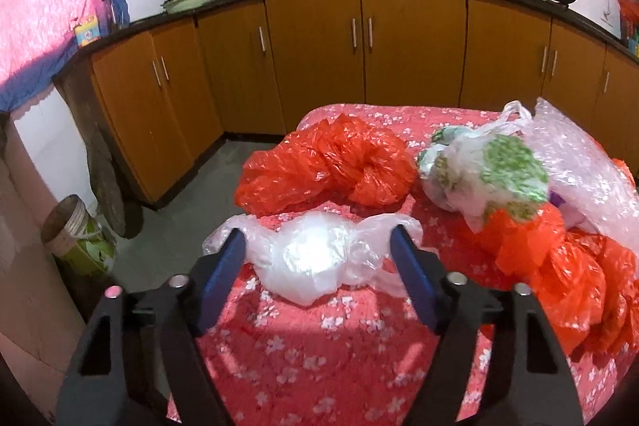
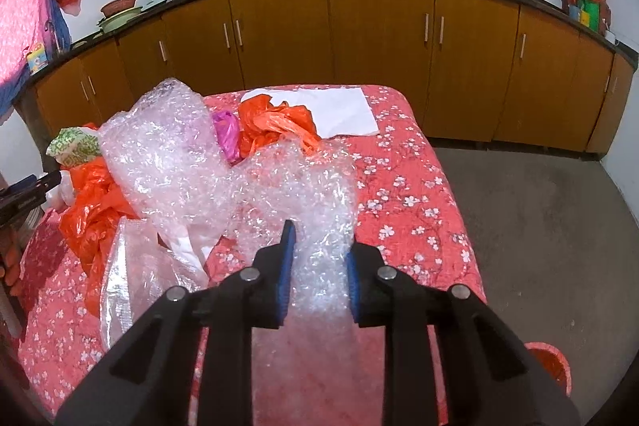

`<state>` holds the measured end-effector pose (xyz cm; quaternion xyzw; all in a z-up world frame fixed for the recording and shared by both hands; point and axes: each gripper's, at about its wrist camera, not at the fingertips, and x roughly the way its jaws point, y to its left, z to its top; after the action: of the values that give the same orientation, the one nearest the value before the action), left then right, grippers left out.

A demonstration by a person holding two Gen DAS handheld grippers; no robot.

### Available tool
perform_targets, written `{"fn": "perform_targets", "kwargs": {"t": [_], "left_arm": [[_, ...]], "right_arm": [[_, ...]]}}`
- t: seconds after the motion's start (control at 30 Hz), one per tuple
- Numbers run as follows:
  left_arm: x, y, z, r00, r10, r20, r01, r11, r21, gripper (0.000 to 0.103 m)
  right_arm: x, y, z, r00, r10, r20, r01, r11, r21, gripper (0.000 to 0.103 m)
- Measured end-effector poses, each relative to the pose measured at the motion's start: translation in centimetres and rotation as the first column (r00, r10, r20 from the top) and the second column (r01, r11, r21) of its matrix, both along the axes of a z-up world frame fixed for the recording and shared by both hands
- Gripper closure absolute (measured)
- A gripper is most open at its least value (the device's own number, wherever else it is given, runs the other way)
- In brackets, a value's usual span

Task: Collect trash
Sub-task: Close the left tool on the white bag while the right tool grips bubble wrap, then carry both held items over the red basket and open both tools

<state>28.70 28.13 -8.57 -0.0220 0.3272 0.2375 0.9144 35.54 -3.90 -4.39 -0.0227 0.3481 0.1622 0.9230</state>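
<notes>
Clear plastic bag (image 1: 319, 262), lower centre of frame on the floral tablecloth (image 1: 303, 354): between the half-open jaws of the left gripper (image 1: 318, 242), pads not pressing. Bubble wrap (image 2: 295, 194): pinched by the narrowly closed right gripper (image 2: 320, 242). Behind: red plastic bag (image 1: 327, 162), printed bag (image 1: 491, 174).

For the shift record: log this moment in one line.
task: collect trash | left gripper: astride clear plastic bag, pads not pressing | right gripper: shut on bubble wrap | surface: floral cloth
</notes>
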Motion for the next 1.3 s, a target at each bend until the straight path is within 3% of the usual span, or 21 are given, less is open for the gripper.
{"fn": "perform_targets", "kwargs": {"t": [0.1, 0.17, 0.33, 0.43, 0.7, 0.97, 1.17, 1.3], "left_arm": [[0.6, 0.6, -0.6, 0.999, -0.009, -0.042, 0.007, 0.999, -0.042, 0.053], [0.6, 0.8, -0.7, 0.999, -0.01, -0.049, 0.007, 0.998, -0.061, 0.058], [0.3, 0.4, -0.8, 0.998, -0.028, -0.054, 0.025, 0.998, -0.054, 0.08], [0.0, -0.2, -0.7, 0.997, -0.049, -0.053, 0.046, 0.998, -0.051, 0.087], [-2.3, -2.3, 1.7, 0.995, -0.099, -0.001, 0.098, 0.994, -0.052, 0.088], [-4.9, -5.6, 6.3, 0.984, -0.16, 0.076, 0.164, 0.985, -0.045, 0.088], [-6.2, -11.0, 9.5, 0.95, -0.281, 0.135, 0.284, 0.959, -0.009, 0.088], [-6.3, -15.1, 10.7, 0.912, -0.369, 0.178, 0.379, 0.925, -0.028, 0.088]], "right_arm": [[0.0, 0.0, -0.1, 1.0, -0.003, -0.001, 0.003, 1.0, -0.002, 0.08], [0.1, 0.2, -0.1, 1.0, -0.002, 0.0, 0.002, 1.0, -0.004, 0.08], [-0.3, -0.1, 0.0, 1.0, -0.01, 0.003, 0.01, 1.0, 0.0, 0.08], [-0.6, -0.5, 0.2, 1.0, -0.016, 0.006, 0.016, 1.0, 0.007, 0.08], [-1.9, -2.4, 1.9, 0.998, -0.041, 0.038, 0.039, 0.999, 0.033, 0.08], [-4.0, -5.2, 4.3, 0.993, -0.08, 0.089, 0.074, 0.995, 0.071, 0.08], [-5.8, -9.4, 5.4, 0.982, -0.154, 0.107, 0.143, 0.985, 0.098, 0.08], [-7.1, -12.6, 5.7, 0.971, -0.211, 0.109, 0.2, 0.974, 0.106, 0.08]]}}
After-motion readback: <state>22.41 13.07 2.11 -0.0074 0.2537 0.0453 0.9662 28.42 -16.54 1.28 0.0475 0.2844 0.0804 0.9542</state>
